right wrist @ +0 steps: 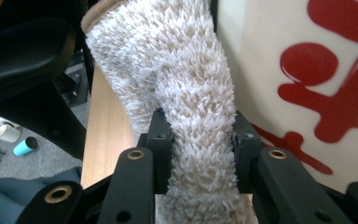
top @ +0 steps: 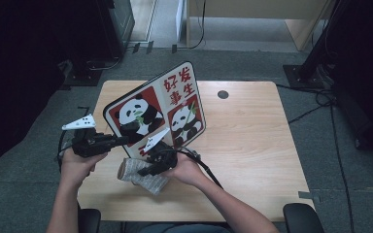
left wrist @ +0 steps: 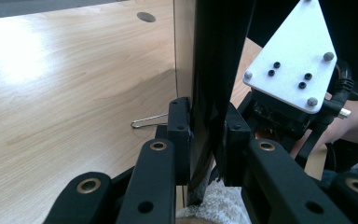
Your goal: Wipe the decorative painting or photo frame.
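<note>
A: Centre stage, the fluffy sock (top: 141, 174), lying at the near left of the worktop (top: 243, 141), just in front of the panda board (top: 158, 109). Its long axis runs left to right, cuff end to the left, and it touches the board's lower edge.

B: And the right gripper (top: 148, 171) is on it, right in the middle of that length. In the right gripper view its fingers (right wrist: 161, 135) are pinched on the sock's shaggy cream pile, tan band at the cuff.

A: The left gripper (top: 121, 141)?

B: Just left of the sock and a little farther back, fingers (left wrist: 179, 128) clamped on the board's thin dark edge, holding it tilted upright.

A: So the right hand (top: 187, 170) is plainly the nearer to the sock.

B: Yes. My guess: sock meets board next.
</note>
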